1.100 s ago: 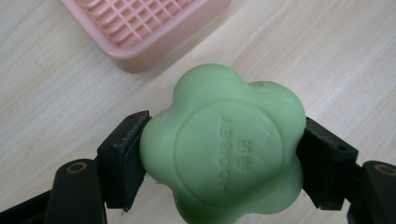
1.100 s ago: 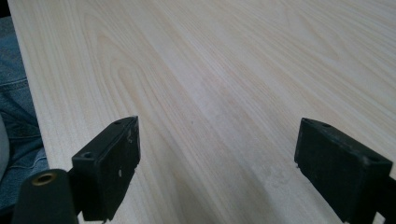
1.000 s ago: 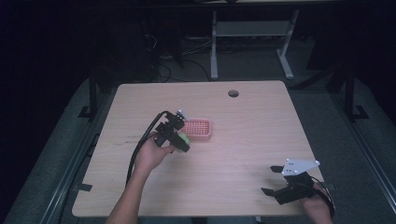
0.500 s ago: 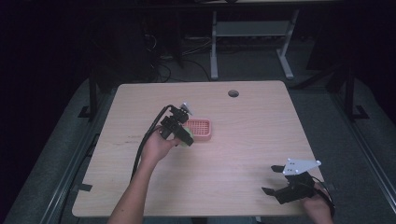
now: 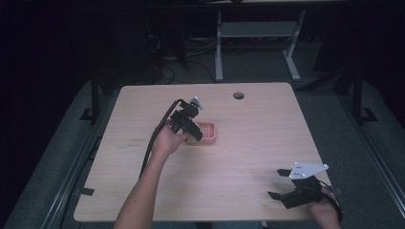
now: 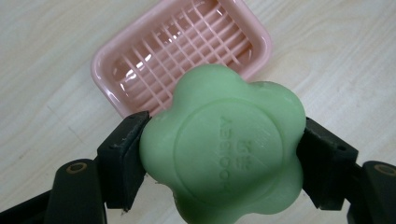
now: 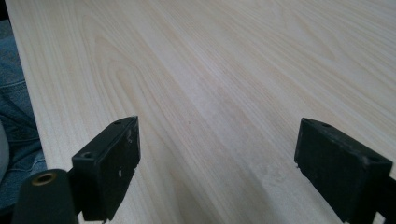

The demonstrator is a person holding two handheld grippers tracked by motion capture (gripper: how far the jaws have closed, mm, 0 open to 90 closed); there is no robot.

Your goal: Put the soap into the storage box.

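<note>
Left gripper (image 6: 219, 154) jaws clamped on opposite sides of a pale green flower-shaped soap bar (image 6: 222, 147), held clear above the table. Over the last second this gripper (image 5: 187, 125) has travelled forward and now hangs at the near edge of the pink plastic slatted soap dish (image 6: 187, 51), mid-table. Likely meaning: soap about to be set in the dish. Right gripper (image 7: 217, 165) jaws wide apart, empty, idle over the light wooden table (image 5: 258, 138) at its near right corner.

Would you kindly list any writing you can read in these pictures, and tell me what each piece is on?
Raised lettering on the face of the green soap, held in the left tongs: it reads sideways and is too soft to make out for certain.
A smaller mark beside it on the soap: unreadable.
Pink soap dish, table, right tongs: no writing.
</note>
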